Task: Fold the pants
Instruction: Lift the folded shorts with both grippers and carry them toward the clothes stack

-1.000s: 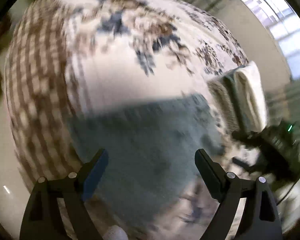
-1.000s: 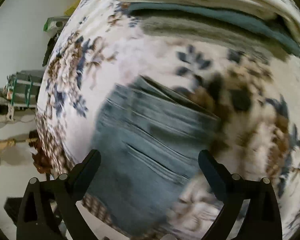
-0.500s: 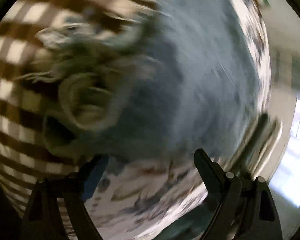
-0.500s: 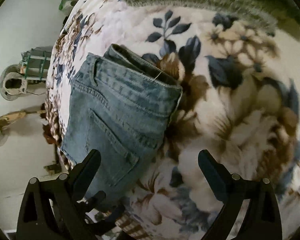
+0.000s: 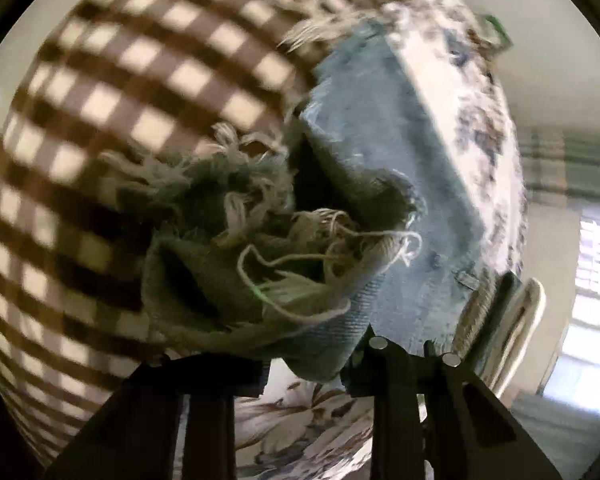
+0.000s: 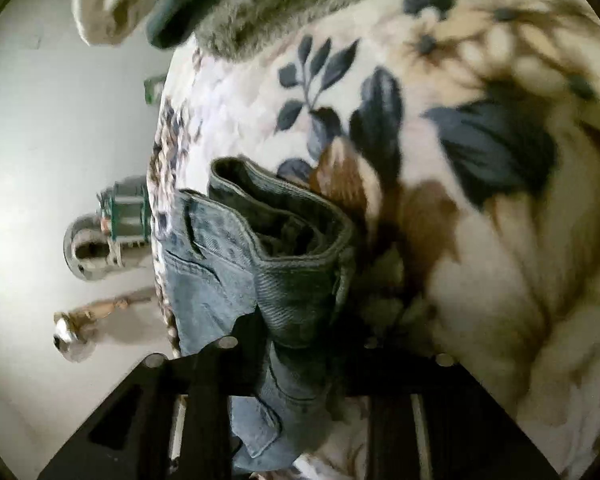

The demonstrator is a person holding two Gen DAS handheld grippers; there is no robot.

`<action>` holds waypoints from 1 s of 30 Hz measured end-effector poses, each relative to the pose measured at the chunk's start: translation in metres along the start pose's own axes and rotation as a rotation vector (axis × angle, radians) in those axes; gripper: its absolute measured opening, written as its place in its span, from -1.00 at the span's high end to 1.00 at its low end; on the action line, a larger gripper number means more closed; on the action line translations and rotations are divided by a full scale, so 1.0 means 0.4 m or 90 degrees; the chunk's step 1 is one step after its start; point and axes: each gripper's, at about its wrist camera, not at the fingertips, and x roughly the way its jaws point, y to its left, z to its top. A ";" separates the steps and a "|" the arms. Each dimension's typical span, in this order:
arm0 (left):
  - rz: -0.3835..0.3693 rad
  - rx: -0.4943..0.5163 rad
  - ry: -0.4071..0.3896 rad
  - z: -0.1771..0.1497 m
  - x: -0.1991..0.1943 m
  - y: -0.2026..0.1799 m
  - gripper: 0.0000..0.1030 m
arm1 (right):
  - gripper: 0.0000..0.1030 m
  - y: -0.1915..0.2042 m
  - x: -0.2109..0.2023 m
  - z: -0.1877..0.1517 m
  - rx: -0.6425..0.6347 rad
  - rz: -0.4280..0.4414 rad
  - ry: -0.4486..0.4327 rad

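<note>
Clamping the jeans (image 5: 400,184), left fingers (image 5: 304,364) pinch the frayed hem, right fingers (image 6: 296,344) the waistband; no legible label.

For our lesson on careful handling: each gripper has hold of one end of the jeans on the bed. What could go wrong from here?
1. The left gripper pinches the frayed hem; loose threads might snag or tear.
2. The right gripper holds a bunched waistband, so layers could slip and the fold come out crooked.
3. Lifting the jeans could drag the flowered blanket.
</note>
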 end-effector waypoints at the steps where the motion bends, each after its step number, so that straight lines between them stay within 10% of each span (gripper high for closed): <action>1: -0.003 0.020 0.002 0.002 -0.015 -0.005 0.57 | 0.54 0.001 -0.023 -0.018 0.012 0.007 -0.007; 10: -0.018 0.177 0.058 0.025 -0.065 0.082 0.46 | 0.57 -0.043 -0.154 -0.204 0.021 -0.026 0.012; 17: -0.109 0.076 0.065 0.054 0.019 0.169 -0.13 | -0.20 -0.150 -0.083 -0.214 0.058 0.028 0.029; 22: -0.100 0.021 0.039 0.064 0.041 0.174 -0.19 | -0.33 -0.128 -0.043 -0.202 0.042 0.036 0.020; 25: -0.080 0.000 0.014 0.062 0.040 0.156 -0.14 | -0.24 -0.111 -0.030 -0.201 0.046 0.035 0.008; 27: -0.063 0.010 -0.010 0.059 0.028 0.132 0.40 | 0.08 -0.102 -0.020 -0.205 0.052 0.014 0.004; 30: -0.038 0.049 -0.025 0.061 0.000 0.086 0.61 | 0.33 -0.082 -0.028 -0.218 0.047 -0.022 -0.013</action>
